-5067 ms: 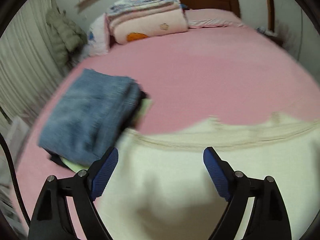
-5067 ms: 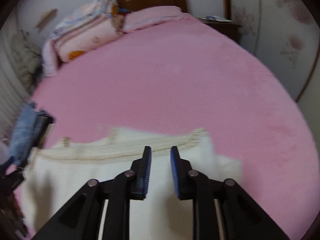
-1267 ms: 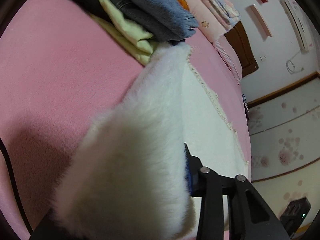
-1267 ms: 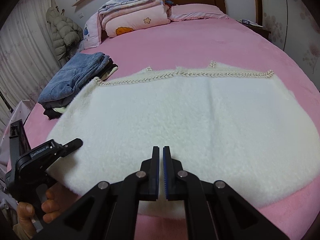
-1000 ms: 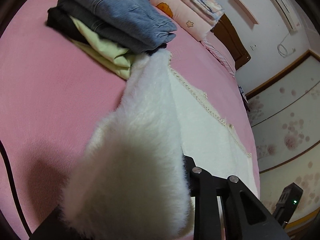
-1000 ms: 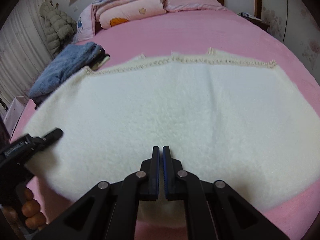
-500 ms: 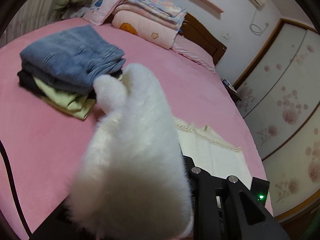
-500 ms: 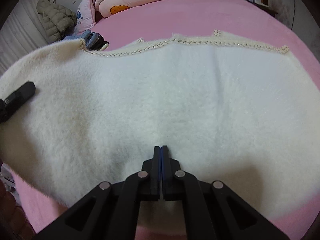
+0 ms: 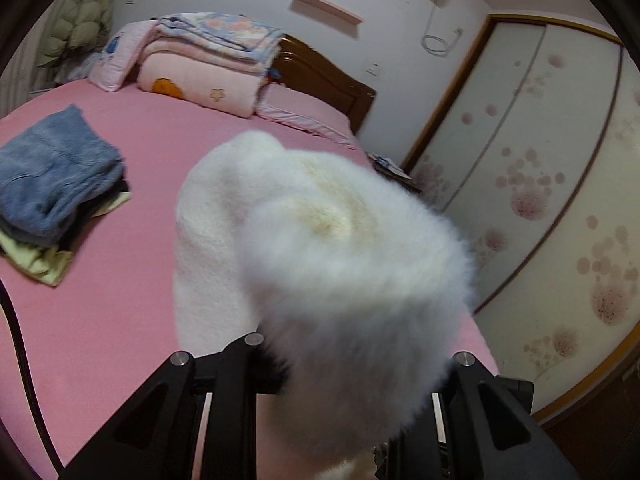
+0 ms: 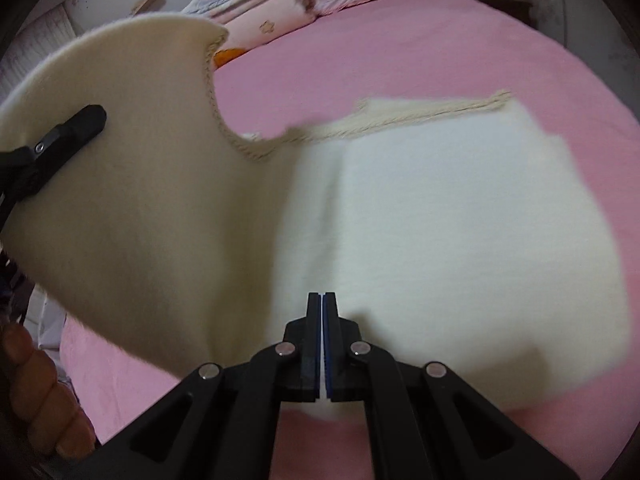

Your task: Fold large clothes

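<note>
A large fluffy white garment with braided cream trim lies on the pink bed. Its left half is lifted and swung over, smooth underside showing. My left gripper is shut on that raised edge; the fleece bulges over its fingertips and hides them. One left finger shows black against the cloth in the right wrist view. My right gripper is shut, with nothing between its pads, tips low over the garment's near edge at the fold line.
A stack of folded clothes with blue jeans on top sits at the bed's left. Folded quilts and pillows lie against the wooden headboard. Sliding wardrobe doors stand on the right. A person's hand is at the lower left.
My left gripper has risen and carried the garment's left edge up and over toward the right. The right gripper has moved forward over the near edge, still shut.
</note>
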A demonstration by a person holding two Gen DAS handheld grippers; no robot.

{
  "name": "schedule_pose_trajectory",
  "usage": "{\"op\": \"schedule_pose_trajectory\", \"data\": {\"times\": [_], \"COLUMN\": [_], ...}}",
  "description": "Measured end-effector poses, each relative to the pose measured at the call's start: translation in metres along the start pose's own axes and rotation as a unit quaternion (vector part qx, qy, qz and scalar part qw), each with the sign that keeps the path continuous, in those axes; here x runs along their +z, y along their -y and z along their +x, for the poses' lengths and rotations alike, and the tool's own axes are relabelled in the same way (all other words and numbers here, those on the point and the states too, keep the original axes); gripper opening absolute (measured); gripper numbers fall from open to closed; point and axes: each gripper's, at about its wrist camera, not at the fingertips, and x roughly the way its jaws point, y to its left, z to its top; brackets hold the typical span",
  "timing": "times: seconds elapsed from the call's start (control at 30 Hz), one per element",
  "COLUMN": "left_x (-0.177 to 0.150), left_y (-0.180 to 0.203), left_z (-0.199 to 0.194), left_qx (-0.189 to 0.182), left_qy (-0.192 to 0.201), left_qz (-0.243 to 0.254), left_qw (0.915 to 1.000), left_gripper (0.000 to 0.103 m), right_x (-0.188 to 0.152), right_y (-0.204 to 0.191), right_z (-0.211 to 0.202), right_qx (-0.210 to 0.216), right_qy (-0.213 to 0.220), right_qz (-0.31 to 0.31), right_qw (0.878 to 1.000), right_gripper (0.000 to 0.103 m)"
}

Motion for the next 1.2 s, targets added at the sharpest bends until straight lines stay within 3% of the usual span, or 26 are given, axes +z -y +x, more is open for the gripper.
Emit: {"op": "schedule_pose_trajectory", "data": {"times": [0.17,0.3,0.43,0.67,0.77,0.83,0.9,1.13,1.17,1.2], "left_x": [-0.018,-0.057,-0.101,-0.119,-0.123,-0.122,-0.119,-0.105,-0.1,-0.094], "left_y": [0.057,0.095,0.116,0.124,0.129,0.128,0.127,0.12,0.116,0.111], "left_z": [0.031,0.058,0.083,0.091,0.094,0.094,0.092,0.057,0.047,0.038], "left_qx": [-0.046,-0.071,-0.064,-0.042,-0.035,-0.044,-0.061,-0.095,-0.098,-0.097], "left_qy": [-0.032,-0.083,-0.141,-0.161,-0.176,-0.192,-0.206,-0.215,-0.211,-0.207], "left_qz": [0.027,0.06,0.101,0.136,0.147,0.135,0.111,0.07,0.059,0.052], "left_qw": [0.9981,0.9921,0.9828,0.9767,0.9728,0.9711,0.9704,0.9695,0.9708,0.9722], "left_gripper": [0.02,0.02,0.021,0.023,0.032,0.055,0.068,0.071,0.071,0.071], "right_x": [-0.004,-0.014,-0.031,-0.041,-0.045,-0.041,-0.036,-0.016,-0.016,-0.014], "right_y": [0.054,0.089,0.119,0.141,0.142,0.143,0.143,0.135,0.135,0.133], "right_z": [-0.039,-0.052,-0.054,-0.062,-0.068,-0.069,-0.075,-0.103,-0.106,-0.109], "right_qx": [-0.04,-0.074,-0.104,-0.11,-0.112,-0.113,-0.118,-0.13,-0.127,-0.127], "right_qy": [0.027,0.035,0.025,0.024,0.029,0.029,0.028,0.042,0.044,0.047], "right_qz": [0.039,0.069,0.088,0.098,0.1,0.102,0.098,0.081,0.082,0.083], "right_qw": [0.998,0.994,0.99,0.989,0.988,0.988,0.988,0.987,0.988,0.987], "right_gripper": [0.0,0.0,0.0,0.0,0.0,0.0,0.002,0.003,0.007,0.018]}}
